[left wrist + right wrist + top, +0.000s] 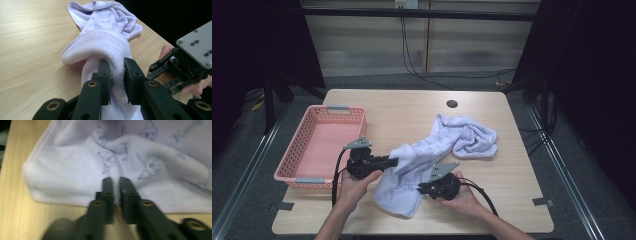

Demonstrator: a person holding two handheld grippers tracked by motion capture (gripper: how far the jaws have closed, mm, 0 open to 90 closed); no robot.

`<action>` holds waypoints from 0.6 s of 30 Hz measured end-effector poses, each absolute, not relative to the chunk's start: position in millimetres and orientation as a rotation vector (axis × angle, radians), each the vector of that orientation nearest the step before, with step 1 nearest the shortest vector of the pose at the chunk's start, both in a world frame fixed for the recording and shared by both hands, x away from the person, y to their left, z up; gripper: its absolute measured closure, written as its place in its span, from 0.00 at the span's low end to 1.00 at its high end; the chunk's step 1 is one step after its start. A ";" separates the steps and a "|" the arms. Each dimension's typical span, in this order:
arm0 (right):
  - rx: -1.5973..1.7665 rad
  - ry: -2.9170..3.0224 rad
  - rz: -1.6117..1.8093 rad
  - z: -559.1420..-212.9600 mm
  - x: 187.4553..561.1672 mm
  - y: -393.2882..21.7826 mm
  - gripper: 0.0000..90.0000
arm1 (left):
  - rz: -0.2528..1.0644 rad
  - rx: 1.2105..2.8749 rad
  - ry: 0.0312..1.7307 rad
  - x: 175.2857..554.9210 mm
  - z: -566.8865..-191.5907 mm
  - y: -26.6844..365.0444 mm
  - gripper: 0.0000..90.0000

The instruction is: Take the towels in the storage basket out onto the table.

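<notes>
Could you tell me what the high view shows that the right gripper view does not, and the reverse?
High view: the pink basket at the table's left edge, the left gripper, both hands and the towel's whole length. Right gripper view: the blue printed figures up close and the jaws pinched on the hem. Both: the lilac towel and the right gripper gripping its edge.

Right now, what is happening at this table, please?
A person is working on a pale lilac towel with two hand-held grippers. The left gripper is clamped on a bunched fold at one edge of the towel, and the right gripper is pinched on the hem at another edge. Most of the towel lies crumpled on the wooden table. A pink basket stands at the left side.
</notes>
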State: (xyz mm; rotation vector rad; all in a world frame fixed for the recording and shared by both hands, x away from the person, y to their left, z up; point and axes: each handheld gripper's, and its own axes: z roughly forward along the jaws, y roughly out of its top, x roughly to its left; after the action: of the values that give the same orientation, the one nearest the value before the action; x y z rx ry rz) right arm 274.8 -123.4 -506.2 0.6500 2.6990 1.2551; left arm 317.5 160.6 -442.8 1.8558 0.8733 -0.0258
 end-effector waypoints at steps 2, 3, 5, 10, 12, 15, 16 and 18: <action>0.684 2.735 1.258 -505.0 276.1 -133.6 0.97 | -0.028 1.846 0.878 316.7 -442.2 161.7 0.85; 0.691 2.743 1.240 -503.3 276.5 -139.4 0.97 | -0.025 1.843 0.878 315.9 -441.7 162.3 0.85; 0.739 2.738 1.236 -501.0 277.2 -156.7 0.97 | -0.030 1.849 0.870 314.3 -440.8 164.8 0.86; 0.925 2.611 1.268 -485.9 273.9 -221.1 0.97 | -0.055 1.888 0.857 306.2 -443.9 166.3 0.88; 0.994 2.544 1.277 -479.7 268.7 -249.9 0.97 | -0.081 1.905 0.845 296.5 -448.6 166.9 0.89; 1.059 2.492 1.283 -474.4 256.5 -284.4 0.97 | -0.117 1.946 0.859 280.1 -460.6 167.0 0.85; 1.070 2.503 1.221 -476.8 247.9 -295.0 0.97 | -0.109 1.969 0.876 272.1 -466.3 169.8 0.78; 1.089 2.508 1.213 -480.0 244.5 -298.1 0.97 | -0.125 1.958 0.883 269.8 -467.5 172.0 0.76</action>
State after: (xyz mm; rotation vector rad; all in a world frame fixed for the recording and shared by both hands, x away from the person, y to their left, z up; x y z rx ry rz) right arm 244.5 -298.1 -480.0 1.0894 2.5084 1.2127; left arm 269.8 172.0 -467.5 1.9579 0.8829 -0.1249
